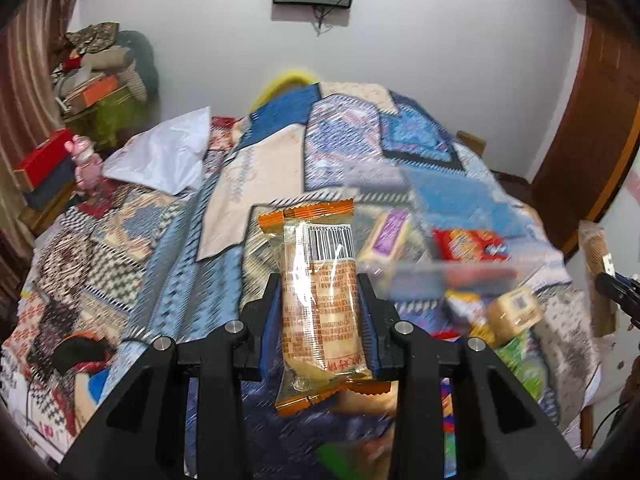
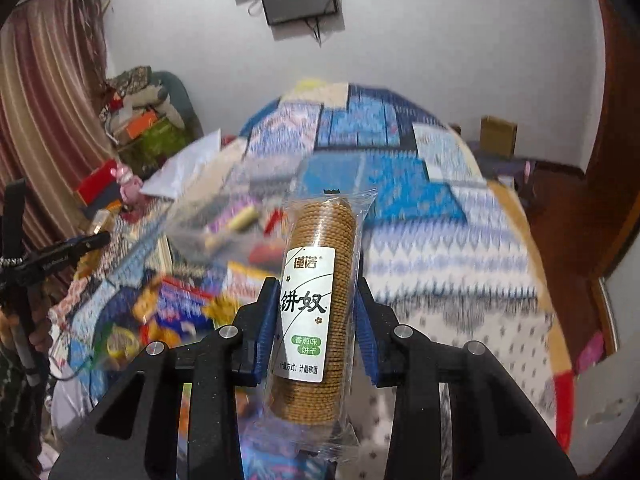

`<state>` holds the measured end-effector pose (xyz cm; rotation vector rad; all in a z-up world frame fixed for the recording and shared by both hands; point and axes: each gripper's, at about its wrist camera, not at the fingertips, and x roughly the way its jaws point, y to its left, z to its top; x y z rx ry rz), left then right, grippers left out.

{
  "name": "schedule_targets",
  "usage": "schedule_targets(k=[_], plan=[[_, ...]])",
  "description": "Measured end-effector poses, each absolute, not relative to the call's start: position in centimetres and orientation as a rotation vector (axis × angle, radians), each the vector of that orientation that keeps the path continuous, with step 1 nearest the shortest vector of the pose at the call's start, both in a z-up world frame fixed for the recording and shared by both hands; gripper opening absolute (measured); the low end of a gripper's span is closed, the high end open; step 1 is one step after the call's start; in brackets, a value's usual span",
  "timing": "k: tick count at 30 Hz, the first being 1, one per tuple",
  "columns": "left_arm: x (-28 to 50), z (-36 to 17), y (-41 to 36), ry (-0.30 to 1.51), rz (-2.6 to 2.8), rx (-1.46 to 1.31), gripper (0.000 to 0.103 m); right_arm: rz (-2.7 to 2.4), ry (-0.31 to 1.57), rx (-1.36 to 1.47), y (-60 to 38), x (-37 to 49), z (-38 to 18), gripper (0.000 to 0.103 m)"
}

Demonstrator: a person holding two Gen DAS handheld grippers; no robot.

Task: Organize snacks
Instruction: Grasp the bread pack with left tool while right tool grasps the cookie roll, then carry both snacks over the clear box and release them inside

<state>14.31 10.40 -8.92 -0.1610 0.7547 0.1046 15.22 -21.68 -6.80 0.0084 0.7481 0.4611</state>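
Step in hand: carrying phase of the snack sort, judged from both items held clear above the bed (image 1: pixel 132 240) with its patchwork quilt.

Left tongs (image 1: pixel 320 312): drawn narrow, pads pressed on both sides of an orange-ended wrapped bar (image 1: pixel 318 300), which stands upright between them, barcode end away from the tongs.

Right tongs (image 2: pixel 316 312): part-way closed around a clear sleeve of round biscuits (image 2: pixel 316 304), white label facing the camera; the sleeve stands upright and is gripped at its lower half.

Loose snack pile (image 1: pixel 472 280): blurred packets on the quilt, ahead and to the right of the left tongs, below and left of the right tongs.

Next move, by judgement: each item needs a grouped resting place; none is clearly visible, so a steady carry and gentle release matter.
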Motion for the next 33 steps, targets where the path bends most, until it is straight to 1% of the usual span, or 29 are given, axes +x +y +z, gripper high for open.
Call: schedule_targets(k=[8, 16, 26, 33], plan=[[18.2, -7.2, 8.0, 0.711, 0.05, -0.134, 0.035, 0.5, 0.675, 0.029, -20.1, 18.4, -4.4, 0.033], [22.4, -7.7, 6.7, 0.732, 0.023, -0.118, 0.035, 0.537, 0.669, 0.017, -17.3, 22.6, -3.7, 0.033], [26.8, -9.9, 5.8, 0.801, 0.013, -0.088, 0.035, 0.537, 0.749, -0.046, -12.9, 27.6, -6.7, 0.033], [28.5, -12.0, 5.9, 0.885, 0.02, -0.073, 0.035, 0.565, 0.82, -0.084, -10.9, 28.8, -9.0, 0.033]])
